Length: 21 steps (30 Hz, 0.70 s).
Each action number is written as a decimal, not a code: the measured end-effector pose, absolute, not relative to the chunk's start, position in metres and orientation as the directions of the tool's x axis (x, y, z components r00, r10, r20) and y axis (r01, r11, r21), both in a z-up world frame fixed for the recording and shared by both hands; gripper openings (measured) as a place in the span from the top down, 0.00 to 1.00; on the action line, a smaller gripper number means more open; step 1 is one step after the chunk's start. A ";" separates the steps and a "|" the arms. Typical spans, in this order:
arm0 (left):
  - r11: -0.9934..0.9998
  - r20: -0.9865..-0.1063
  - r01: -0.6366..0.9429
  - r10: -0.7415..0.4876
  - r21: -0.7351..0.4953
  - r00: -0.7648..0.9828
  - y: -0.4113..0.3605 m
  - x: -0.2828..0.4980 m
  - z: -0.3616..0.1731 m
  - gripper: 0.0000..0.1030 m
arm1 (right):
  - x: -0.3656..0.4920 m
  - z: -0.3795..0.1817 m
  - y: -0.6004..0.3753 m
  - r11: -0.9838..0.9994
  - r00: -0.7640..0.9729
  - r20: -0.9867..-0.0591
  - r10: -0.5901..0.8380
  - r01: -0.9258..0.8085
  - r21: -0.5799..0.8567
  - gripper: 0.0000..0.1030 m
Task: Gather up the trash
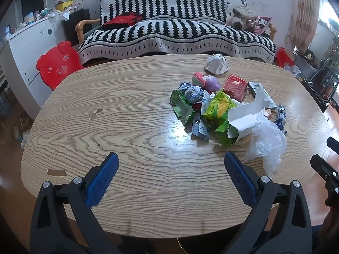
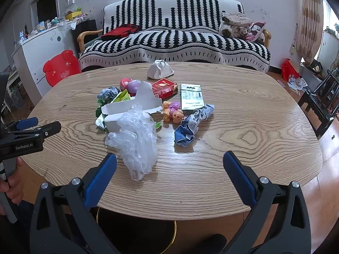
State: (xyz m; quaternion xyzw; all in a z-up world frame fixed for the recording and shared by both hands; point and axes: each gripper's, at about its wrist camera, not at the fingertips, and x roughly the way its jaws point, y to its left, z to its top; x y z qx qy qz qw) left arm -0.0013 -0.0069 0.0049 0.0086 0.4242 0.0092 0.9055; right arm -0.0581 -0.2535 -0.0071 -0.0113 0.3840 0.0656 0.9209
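Trash pile point(image 2: 135, 114) around torn white carton point(image 2: 127, 111), open, contents unclear

Both views look forward along their own gripper fingers from just above the near edge of the oval wooden table point(image 1: 131, 114), facing across it toward the striped sofa point(image 1: 175, 31) by the far wall; the left wrist view sits toward the table's left part, so the litter pile point(image 1: 222, 110) falls right of centre and near the right edge; the right wrist view sits further right, with the same pile point(image 2: 139, 114) left of centre; each is close and low over the near edge; both share the tabletop, the pile, the sofa and the red chair point(image 2: 60, 67); the left gripper point(image 2: 31, 127) shows at the right view's left border.
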 end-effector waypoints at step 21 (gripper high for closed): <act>1.000 -0.768 -0.003 0.016 0.018 0.640 -0.008 -0.004 0.004 0.06 | -0.058 -0.005 -0.254 0.991 0.704 -0.701 0.112 -0.132 0.026 0.06</act>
